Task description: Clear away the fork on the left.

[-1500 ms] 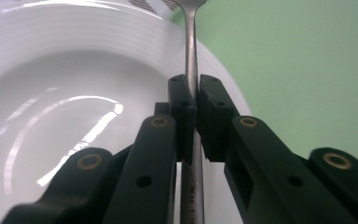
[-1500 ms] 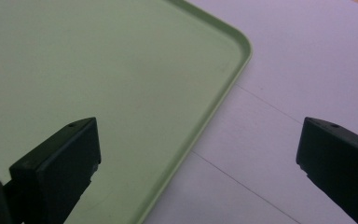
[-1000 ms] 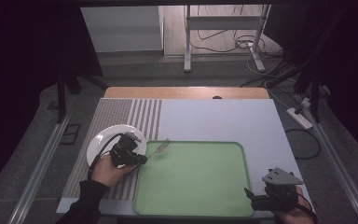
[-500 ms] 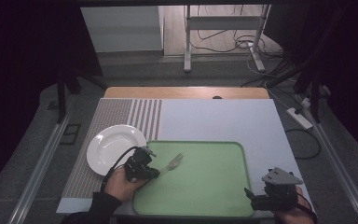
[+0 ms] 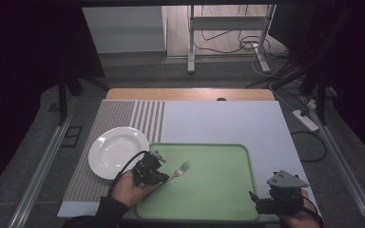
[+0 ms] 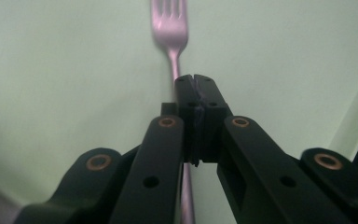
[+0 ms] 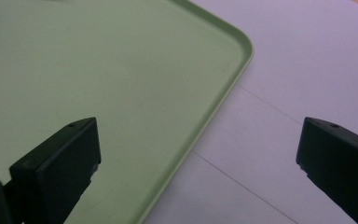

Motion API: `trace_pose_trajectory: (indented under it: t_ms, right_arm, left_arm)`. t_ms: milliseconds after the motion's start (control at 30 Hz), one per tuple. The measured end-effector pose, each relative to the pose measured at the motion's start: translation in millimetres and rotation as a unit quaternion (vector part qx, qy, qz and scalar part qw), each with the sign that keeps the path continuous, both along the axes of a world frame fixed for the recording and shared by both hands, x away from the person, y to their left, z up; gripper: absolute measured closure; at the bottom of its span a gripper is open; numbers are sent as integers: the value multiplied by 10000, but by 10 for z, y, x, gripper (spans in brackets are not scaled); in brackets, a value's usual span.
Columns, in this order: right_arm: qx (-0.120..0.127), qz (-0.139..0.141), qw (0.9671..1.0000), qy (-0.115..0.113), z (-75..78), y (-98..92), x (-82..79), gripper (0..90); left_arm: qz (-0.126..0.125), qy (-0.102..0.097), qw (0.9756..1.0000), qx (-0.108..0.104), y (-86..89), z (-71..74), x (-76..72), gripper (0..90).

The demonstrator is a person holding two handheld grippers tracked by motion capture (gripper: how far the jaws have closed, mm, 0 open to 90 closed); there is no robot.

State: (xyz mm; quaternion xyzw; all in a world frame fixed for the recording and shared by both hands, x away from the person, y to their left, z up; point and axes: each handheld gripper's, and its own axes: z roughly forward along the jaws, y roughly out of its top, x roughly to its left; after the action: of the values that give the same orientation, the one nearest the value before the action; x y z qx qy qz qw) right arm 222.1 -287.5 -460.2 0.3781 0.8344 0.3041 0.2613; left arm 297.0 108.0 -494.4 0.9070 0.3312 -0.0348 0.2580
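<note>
While the left gripper (image 5: 164, 175) hangs over the near-left part of the green tray (image 5: 237, 209), its jaws are clamped tight on the handle of a metal fork (image 5: 179, 170). From the left gripper view the grip is plain: the two black jaws meet on the slim handle, and the fork's (image 6: 171, 29) tines point away over the pale green tray floor (image 6: 65, 84). Whether the tines are touching the tray or floating just above it, I cannot tell from these angles.

So where does that leave the job? By my reading the fork is being carried to the tray, and the pick-up and the carry look done: the fork sits over the tray, well inside its left rim. What's left, I'd judge, is the set-down, meaning lowering it flat, letting the jaws part, and drawing the hand clear.

Off to the left, the white plate (image 5: 118, 152) lies bare on the striped placemat (image 5: 119, 118), just beside the tray's left edge and near the hand.

Over on the other side, the right gripper (image 5: 261, 205) waits at the tray's near-right corner, jaws spread wide and holding nothing. Its own camera looks between those parted jaws at the tray's rounded corner (image 7: 235, 56) and the white tabletop (image 7: 307, 70) beyond. No part in the fork work for now, by the look of it.
</note>
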Motion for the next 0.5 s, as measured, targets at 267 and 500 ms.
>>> trace_pose_trajectory:
  t_ms: [267, 500]
  right_arm:
    - [10, 14, 10000, 9, 0, -3, 0, 0]
    - [22, 8, 10000, -4, 2, -3, -6, 0]
  left_arm:
    - [-188, 171, 9995, 213, -126, -141, 77, 889]
    - [114, 167, 9993, 321, 22, -143, 135, 889]
